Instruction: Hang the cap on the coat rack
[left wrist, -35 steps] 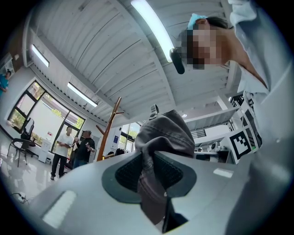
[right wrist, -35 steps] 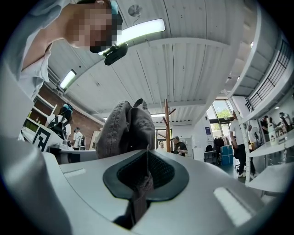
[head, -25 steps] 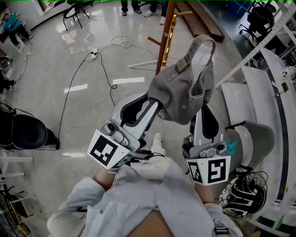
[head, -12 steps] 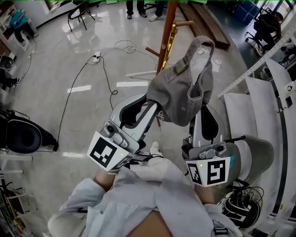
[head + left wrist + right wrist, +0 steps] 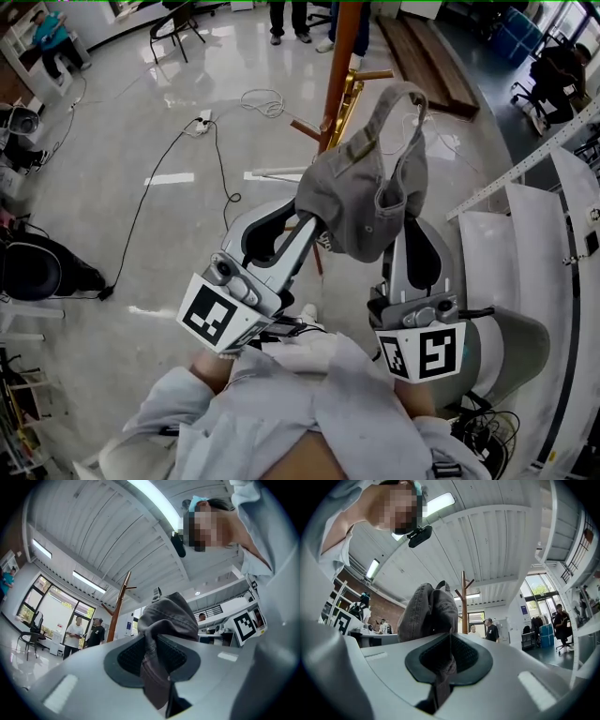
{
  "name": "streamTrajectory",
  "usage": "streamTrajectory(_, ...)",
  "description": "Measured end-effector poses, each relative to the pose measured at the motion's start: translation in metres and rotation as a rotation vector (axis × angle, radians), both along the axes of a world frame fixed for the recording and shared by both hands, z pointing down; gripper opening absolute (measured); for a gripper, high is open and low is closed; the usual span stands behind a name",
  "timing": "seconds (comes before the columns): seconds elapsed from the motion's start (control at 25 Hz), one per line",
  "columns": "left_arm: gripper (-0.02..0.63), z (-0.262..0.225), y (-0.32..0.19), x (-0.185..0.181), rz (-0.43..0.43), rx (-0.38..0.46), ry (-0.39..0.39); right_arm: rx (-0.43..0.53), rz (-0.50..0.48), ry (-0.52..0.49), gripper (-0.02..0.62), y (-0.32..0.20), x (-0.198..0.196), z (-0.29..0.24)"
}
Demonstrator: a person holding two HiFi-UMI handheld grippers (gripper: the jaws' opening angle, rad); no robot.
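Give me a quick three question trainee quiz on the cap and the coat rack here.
1. Multiple choice: what holds the gray cap? A one gripper; B both grippers; C neither.
2. Short answer: in the head view, does the coat rack stand beyond the cap or nearer the person?
3. True or false: the cap already hangs on the coat rack.
Key: 1 B, left gripper and right gripper each pinch its fabric. 2 Beyond it. 3 False.

Below you, glossy pale floor (image 5: 103, 244), black cables (image 5: 150, 183) trailing across it, black chair (image 5: 175, 19) at far edge. Overhead, ribbed white ceiling (image 5: 501, 541) with strip lights (image 5: 440, 501); tall windows (image 5: 51, 612) on one side.
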State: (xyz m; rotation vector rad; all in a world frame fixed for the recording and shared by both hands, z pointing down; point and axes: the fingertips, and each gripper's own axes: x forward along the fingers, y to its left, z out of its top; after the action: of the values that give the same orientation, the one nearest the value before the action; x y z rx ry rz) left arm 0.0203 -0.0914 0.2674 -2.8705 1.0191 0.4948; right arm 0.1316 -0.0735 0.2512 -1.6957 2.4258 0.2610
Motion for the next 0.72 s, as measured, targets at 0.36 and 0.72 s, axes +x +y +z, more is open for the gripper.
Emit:
streamTrajectory(0.36, 0.082, 0.003, -0.017, 0.014, -0.067, 0.005, -0.020, -0.001, -0.075, 0.000, 0.018, -0.025, 0.014, 0.005)
streamTrajectory(0.72, 0.083, -0.007, -0.040, 0.016, -0.100, 0.018, 0.011, -0.012, -0.081, -0.021, 0.018, -0.046, 0.020, 0.001)
